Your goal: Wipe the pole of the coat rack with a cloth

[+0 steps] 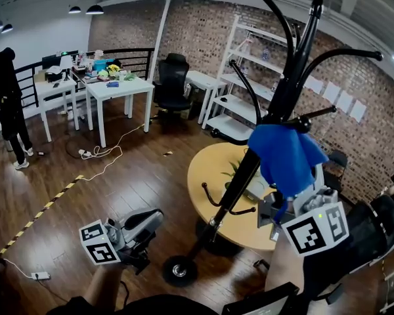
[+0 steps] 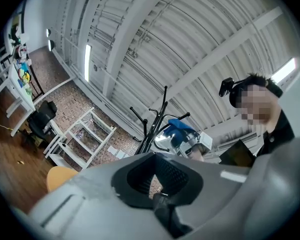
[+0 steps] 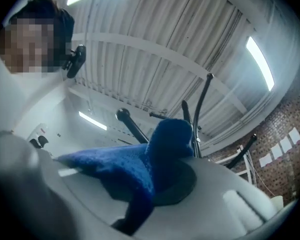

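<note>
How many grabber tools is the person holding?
2. The left hand-held gripper is low at the left, holding nothing; the right hand-held gripper is at the lower right, clamping the blue cloth against the coat rack pole.

Office / lab-type workspace in a loft-style industrial room. Evidence: white desks [image 1: 121, 89] loaded w/ clutter, black swivel office chair [image 1: 172, 83], white open shelving unit [image 1: 240, 77], round wooden mtg table [image 1: 210, 172], coat rack [image 1: 285, 84] beside it. Bare brick wall [image 1: 203, 31] w/ paper sheets [image 1: 345, 100] pinned up; wood plank floor [image 1: 131, 182]. Cables & power strip [image 1: 95, 153] trail across the floor, plus yellow-black striped tape [image 1: 46, 209]. Black railing [image 1: 132, 58] behind the desks. Pendant lamps [image 1: 85, 9]; corrugated metal ceiling [image 2: 190, 34] w/ strip lights [image 2: 87, 61]. A person [image 1: 6, 104] stands by the desks. No home or shop fittings: reads as a work/test space.
</note>
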### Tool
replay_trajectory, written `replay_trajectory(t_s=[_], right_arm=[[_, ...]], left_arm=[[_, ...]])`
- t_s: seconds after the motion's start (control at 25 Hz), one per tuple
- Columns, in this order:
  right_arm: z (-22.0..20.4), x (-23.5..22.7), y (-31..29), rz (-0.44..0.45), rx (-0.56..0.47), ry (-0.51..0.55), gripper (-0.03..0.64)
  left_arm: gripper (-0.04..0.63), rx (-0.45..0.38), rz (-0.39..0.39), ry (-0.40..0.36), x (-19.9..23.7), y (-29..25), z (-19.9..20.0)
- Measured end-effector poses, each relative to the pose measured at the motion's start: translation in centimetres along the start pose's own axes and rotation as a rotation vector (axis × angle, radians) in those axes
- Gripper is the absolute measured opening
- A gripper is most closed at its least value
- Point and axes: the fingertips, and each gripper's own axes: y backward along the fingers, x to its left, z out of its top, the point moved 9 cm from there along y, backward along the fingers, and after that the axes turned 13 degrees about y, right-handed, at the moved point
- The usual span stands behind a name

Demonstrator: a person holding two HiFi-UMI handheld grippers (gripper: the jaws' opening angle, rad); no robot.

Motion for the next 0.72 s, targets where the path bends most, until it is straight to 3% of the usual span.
replay_trajectory(t_s=[0.24, 0.44, 0.72], right_arm=[[-7.0, -1.7, -1.2, -0.139, 0.195, 0.041, 0.023], [-10.8, 0.1, 0.0, -0.114, 0.299, 0.115, 0.023], [-18.3, 1.8, 5.7, -0.079, 0.444, -0.092, 0.023]], left_arm=[[0.003, -0.006, 0.016, 0.027, 1.1, 0.4, -0.2], [0.002, -0.005, 0.027, 0.047, 2.0, 0.4, -0.5], [0.002, 0.008, 0.047, 0.073, 2.8, 0.6, -1.0]])
